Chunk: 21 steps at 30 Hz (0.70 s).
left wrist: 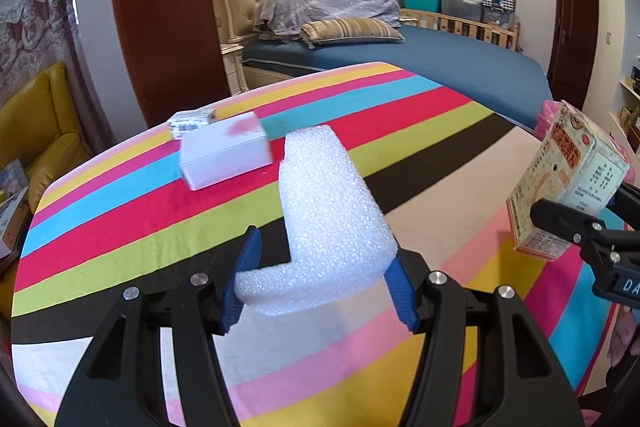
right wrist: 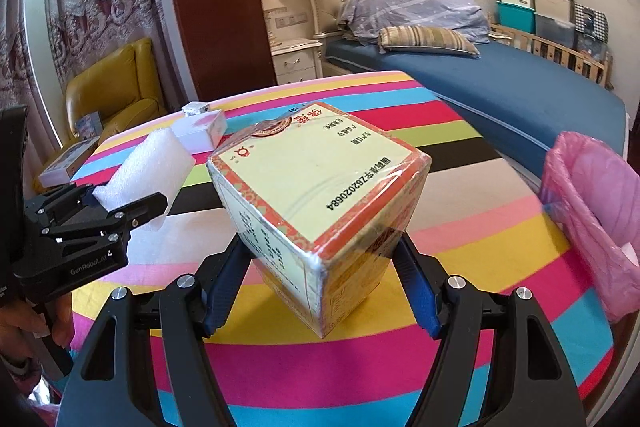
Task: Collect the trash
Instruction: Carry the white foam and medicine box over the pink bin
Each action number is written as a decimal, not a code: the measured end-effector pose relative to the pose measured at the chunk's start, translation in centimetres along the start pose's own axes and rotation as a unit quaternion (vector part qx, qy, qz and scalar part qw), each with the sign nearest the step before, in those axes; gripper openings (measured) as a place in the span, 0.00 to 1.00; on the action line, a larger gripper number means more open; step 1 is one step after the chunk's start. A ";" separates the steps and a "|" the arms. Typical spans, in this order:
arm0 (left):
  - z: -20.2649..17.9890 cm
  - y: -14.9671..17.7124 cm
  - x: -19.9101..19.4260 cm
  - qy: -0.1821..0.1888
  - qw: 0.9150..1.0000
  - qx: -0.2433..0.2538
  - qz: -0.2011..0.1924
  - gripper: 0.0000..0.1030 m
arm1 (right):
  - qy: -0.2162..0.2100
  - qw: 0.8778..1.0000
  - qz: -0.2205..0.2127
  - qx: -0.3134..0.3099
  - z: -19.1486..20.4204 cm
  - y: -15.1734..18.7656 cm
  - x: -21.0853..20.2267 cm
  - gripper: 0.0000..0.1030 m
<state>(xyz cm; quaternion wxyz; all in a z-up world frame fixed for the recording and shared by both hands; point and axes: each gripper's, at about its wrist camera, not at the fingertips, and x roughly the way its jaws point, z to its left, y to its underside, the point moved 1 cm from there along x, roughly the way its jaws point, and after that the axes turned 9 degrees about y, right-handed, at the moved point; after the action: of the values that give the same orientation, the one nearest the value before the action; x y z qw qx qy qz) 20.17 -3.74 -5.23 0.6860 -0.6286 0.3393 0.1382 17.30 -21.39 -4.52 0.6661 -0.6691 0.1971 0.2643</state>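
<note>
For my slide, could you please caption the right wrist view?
Right hand-held gripper grips a medicine box near the pink-lined bin.

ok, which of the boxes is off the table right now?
The yellow carton with the red border, clamped in the right hand-held gripper. The white box and the small barcoded box behind it lie on the striped tablecloth.

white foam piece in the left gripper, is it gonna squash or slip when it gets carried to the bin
The white foam piece looks like beaded packing foam, so it is probably very light and springy. The left gripper holds it only at its lower end, so the tall part may wobble. Its rough surface should resist slipping, though a hard squeeze could dent it.
</note>
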 end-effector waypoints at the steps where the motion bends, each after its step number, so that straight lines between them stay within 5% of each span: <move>1: -0.4 0.0 0.1 0.003 1.000 0.003 0.000 0.56 | 0.002 1.000 -0.002 0.002 -0.3 0.0 -0.1 0.66; 21: -8.8 -2.9 0.9 0.066 0.995 0.060 -0.036 0.56 | 0.071 0.993 -0.077 0.056 -9.7 -1.8 -3.9 0.66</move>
<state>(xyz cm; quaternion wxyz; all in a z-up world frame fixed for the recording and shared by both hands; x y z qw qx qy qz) 20.04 -12.81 -3.41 0.7034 -0.6056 0.3686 0.0507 16.21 -31.37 -0.96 0.7054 -0.6609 0.2061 0.1522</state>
